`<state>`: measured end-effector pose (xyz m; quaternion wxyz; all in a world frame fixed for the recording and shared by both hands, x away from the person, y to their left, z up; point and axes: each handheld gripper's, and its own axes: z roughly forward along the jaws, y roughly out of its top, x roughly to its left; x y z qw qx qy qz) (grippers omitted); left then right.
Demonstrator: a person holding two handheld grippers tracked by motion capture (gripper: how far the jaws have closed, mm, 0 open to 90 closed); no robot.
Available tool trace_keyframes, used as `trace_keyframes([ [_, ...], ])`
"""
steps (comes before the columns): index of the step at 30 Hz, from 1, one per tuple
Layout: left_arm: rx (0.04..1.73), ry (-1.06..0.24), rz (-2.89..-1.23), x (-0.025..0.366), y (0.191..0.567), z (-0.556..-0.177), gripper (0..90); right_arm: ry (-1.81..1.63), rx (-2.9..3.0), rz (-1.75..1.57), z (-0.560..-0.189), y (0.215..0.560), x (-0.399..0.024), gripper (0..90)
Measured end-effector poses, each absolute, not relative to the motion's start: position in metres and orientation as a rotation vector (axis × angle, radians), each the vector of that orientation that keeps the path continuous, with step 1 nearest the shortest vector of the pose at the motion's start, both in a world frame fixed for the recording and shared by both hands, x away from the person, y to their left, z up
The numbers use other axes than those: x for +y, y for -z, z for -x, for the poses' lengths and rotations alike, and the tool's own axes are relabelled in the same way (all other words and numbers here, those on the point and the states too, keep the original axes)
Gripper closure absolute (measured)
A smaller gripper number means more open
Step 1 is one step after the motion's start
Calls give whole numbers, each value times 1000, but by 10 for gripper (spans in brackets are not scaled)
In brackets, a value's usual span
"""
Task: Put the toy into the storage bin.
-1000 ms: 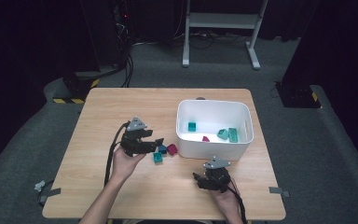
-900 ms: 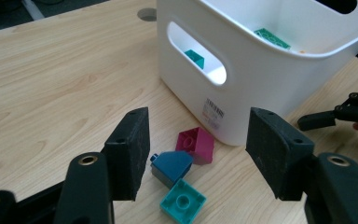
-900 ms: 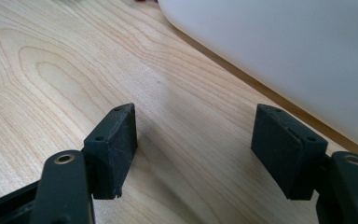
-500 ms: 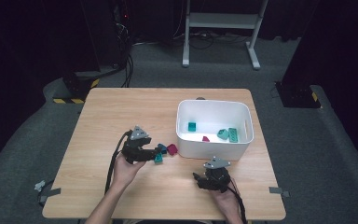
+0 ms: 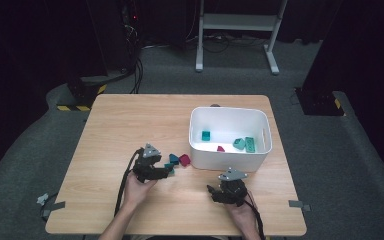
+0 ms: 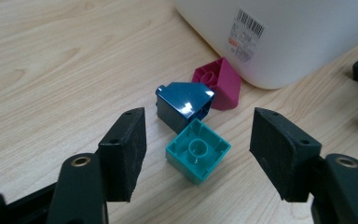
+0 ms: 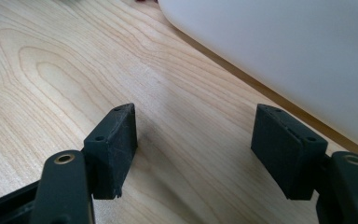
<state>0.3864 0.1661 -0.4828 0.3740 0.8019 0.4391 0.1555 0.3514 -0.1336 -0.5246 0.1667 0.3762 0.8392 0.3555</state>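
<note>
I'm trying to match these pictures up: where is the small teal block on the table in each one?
High view: the teal block lies left of the white bin, at the left gripper's tip.
Left gripper view: low centre, between the open fingers, hollow side up.
Right gripper view: not in it.
Shared landmark: the white bin.

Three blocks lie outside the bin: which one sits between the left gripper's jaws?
The teal block, lying hollow side up between the open jaws of the left gripper. The dark blue block and the magenta block lie beyond it, nearer the white bin.
</note>
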Motion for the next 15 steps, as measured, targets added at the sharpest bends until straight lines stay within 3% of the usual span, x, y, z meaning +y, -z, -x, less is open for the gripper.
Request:
trace_keyframes([
  [15, 1152, -413, -2093, 153, 506, -389, 352, -1012, 2389, -1071, -351, 525, -134, 313],
])
